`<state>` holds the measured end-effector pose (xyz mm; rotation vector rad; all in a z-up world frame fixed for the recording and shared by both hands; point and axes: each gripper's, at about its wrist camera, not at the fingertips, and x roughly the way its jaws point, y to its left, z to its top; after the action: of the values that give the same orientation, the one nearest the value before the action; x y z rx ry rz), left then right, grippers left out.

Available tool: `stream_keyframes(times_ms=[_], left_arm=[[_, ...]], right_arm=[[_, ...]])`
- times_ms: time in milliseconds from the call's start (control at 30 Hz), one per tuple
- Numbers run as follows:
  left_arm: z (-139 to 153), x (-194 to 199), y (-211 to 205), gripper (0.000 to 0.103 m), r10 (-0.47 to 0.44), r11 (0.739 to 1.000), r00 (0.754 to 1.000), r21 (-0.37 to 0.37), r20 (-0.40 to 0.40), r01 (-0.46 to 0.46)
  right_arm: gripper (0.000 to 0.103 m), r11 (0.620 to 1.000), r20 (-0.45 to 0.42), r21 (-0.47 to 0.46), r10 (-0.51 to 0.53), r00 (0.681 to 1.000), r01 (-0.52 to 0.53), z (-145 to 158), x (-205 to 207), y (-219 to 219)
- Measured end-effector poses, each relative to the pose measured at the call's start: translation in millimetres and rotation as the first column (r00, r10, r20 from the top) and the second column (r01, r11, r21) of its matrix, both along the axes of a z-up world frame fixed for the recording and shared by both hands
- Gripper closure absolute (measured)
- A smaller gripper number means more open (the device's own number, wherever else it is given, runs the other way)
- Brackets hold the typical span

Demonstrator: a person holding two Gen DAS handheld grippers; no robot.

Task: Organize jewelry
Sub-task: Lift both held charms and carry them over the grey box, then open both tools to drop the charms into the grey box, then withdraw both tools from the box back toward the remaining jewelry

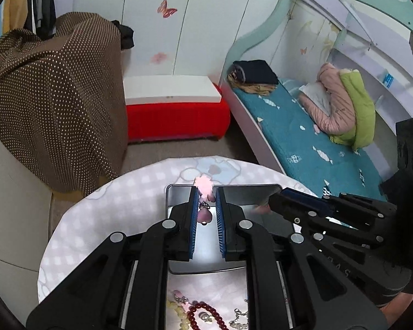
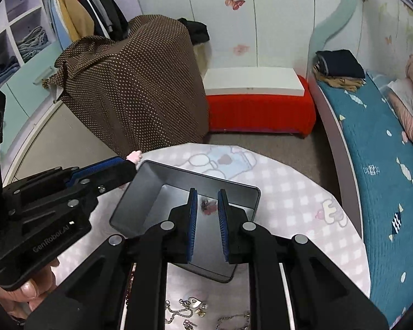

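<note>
Behind my round desk (image 2: 289,181), with its pale checked cloth, I see a wardrobe wall with butterfly stickers, a brown dotted cloth (image 2: 140,82) draped over something bulky, a red bench (image 2: 261,115) topped by a white slab, and a bed (image 2: 385,170) with a teal cover carrying folded clothes and a pink and green jacket (image 1: 341,104).

One dark metal tray (image 2: 140,206) sits on the desk ahead of both tools. My left hand-held gripper (image 1: 206,200) hangs over the tray, its blue pads set narrowly around a pink charm piece (image 1: 205,189); the piece lies against the left pad, but I cannot tell whether both pads actually press it. My right hand-held gripper (image 2: 208,203) is parted a little over the tray with nothing between its pads; only a reflection shows in the tray floor.

Nearer to me, loose jewelry lies on the cloth: a dark red bead strand (image 1: 206,316), a cream bead strand (image 1: 179,313) and silver chains (image 2: 179,310) with a heart pendant; the gripper bodies hide part of the pile, so I cannot count it.

"GenRobot.AI" is printed on the left gripper's side (image 2: 51,239).
</note>
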<state>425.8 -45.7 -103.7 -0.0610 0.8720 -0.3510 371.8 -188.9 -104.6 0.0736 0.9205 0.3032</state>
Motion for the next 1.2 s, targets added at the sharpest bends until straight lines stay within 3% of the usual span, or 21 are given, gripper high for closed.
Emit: stream_keyframes(times_ms=[33, 67, 133, 233, 267, 300, 367, 533, 767, 1200], left_arm=[[-0.5, 0.2, -0.2, 0.083, -0.005, 1.000, 1.000, 0.000, -0.003, 0.005], [-0.8, 0.3, 0.3, 0.062, -0.008, 1.000, 1.000, 0.002, -0.004, 0.008], [2.2, -3.7, 3.3, 0.035, 0.014, 1.000, 1.000, 0.008, 0.017, -0.014], [7.2, -8.7, 9.2, 0.027, 0.025, 1.000, 0.999, -0.001, 0.034, -0.025], [10.2, -10.5, 12.9, 0.016, 0.037, 0.999, 0.998, -0.006, 0.042, -0.037], [14.4, -14.9, 18.1, 0.011, 0.058, 0.998, 0.996, -0.012, 0.061, -0.057], [22.2, -24.1, 23.3, 0.011, 0.069, 0.998, 0.993, -0.015, 0.093, -0.068], [42.0, -56.4, 31.9, 0.005, 0.110, 0.994, 0.975, 0.003, 0.192, -0.113], [64.0, -109.3, 46.9, 0.005, 0.174, 0.981, 0.936, 0.026, 0.307, -0.191], [79.9, -185.7, 58.9, 0.005, 0.221, 0.970, 0.895, 0.011, 0.387, -0.244]], right_arm=[[0.088, 1.000, -0.006, 0.001, 0.000, 1.000, 0.000, -1.1, 1.5, 0.0], [0.086, 1.000, -0.011, 0.004, -0.003, 1.000, 0.003, -2.0, 1.8, -1.3], [0.078, 1.000, -0.014, 0.011, -0.007, 1.000, 0.008, -2.5, 2.2, -3.3], [0.060, 1.000, -0.007, 0.013, -0.021, 1.000, 0.021, -0.2, 0.2, -7.5], [0.039, 0.999, 0.000, 0.009, -0.033, 0.999, 0.033, 1.7, -1.8, -9.6], [0.017, 0.999, 0.010, 0.011, -0.042, 0.999, 0.042, 3.2, -3.2, -11.6], [0.008, 0.998, 0.044, 0.020, -0.060, 0.997, 0.059, 7.5, -8.1, -14.4], [0.008, 0.996, 0.077, -0.008, -0.091, 0.993, 0.092, 16.8, -21.2, -13.5], [0.008, 0.991, 0.171, 0.002, -0.131, 0.977, 0.133, 42.8, -53.5, -17.1], [0.008, 0.985, 0.322, 0.029, -0.171, 0.931, 0.171, 86.6, -135.5, -31.2]])
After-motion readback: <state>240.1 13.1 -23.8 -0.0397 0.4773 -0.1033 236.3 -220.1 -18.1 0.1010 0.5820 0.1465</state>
